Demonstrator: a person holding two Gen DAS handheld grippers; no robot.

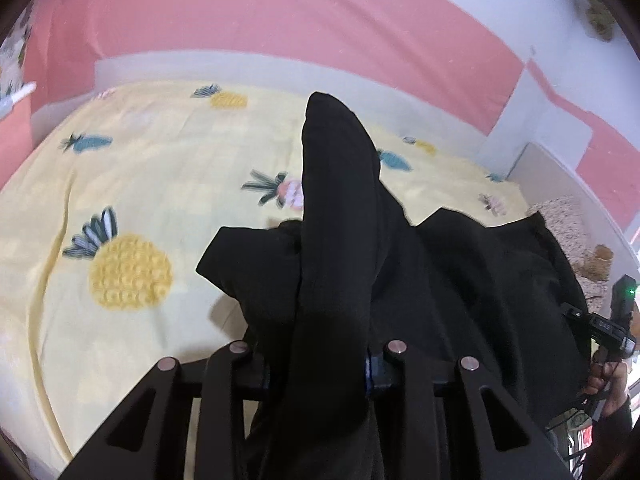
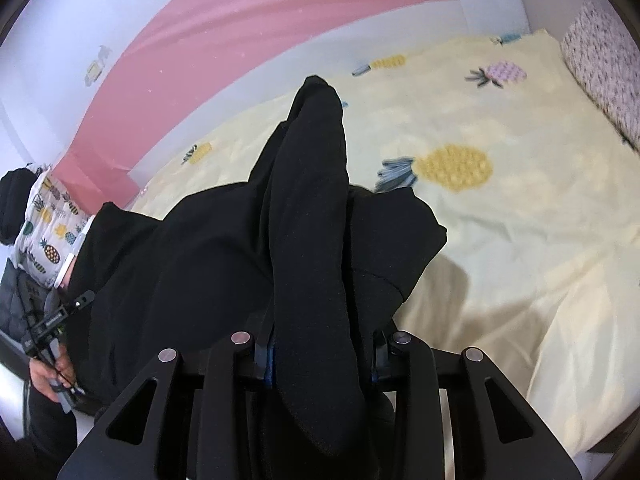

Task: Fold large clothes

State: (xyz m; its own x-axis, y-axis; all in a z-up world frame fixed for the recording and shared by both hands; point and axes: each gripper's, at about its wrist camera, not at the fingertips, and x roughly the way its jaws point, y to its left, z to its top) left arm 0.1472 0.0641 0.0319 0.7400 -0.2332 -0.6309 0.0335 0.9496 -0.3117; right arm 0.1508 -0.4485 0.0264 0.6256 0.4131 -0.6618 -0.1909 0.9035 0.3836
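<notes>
Black garment (image 1: 460, 280) gripped by both claws and lifted above a yellow bedspread (image 1: 160, 184) printed with pineapples. Left gripper (image 1: 332, 240): fingers hidden under a thick fold of the black cloth that runs straight forward from the linkage and stands up past it; clamped on that fold, the fingertips themselves not visible. To the right of this claw, the rest of the garment stretched wide and sagging toward the other tool, whose black handle (image 1: 616, 320) with a green light shows at the far right edge, held in a hand (image 1: 608, 380). To the left of the claw, a short flap of cloth hanging free, a shadow beneath it on the bedspread. Ahead, beyond the bed, a wall (image 1: 280, 12) painted pink and pale grey. Right gripper (image 2: 312, 220): same picture in mirror, pinching a bunched ridge of black garment (image 2: 180, 260) that covers its fingers and rises forward from between the two linkage arms. To the left of this claw, the broad span of cloth reaching toward the other tool (image 2: 52, 320), seen small at the left edge with a hand (image 2: 48, 376) under it. To the right, a loose corner of fabric drooping, its shadow cast on the bedspread (image 2: 520, 220) below. Far ahead and right, a patterned pillow (image 2: 604, 64) at the bed's edge. At the far left, a pineapple-print cloth (image 2: 44, 228) beside something dark, not clear enough to name.
</notes>
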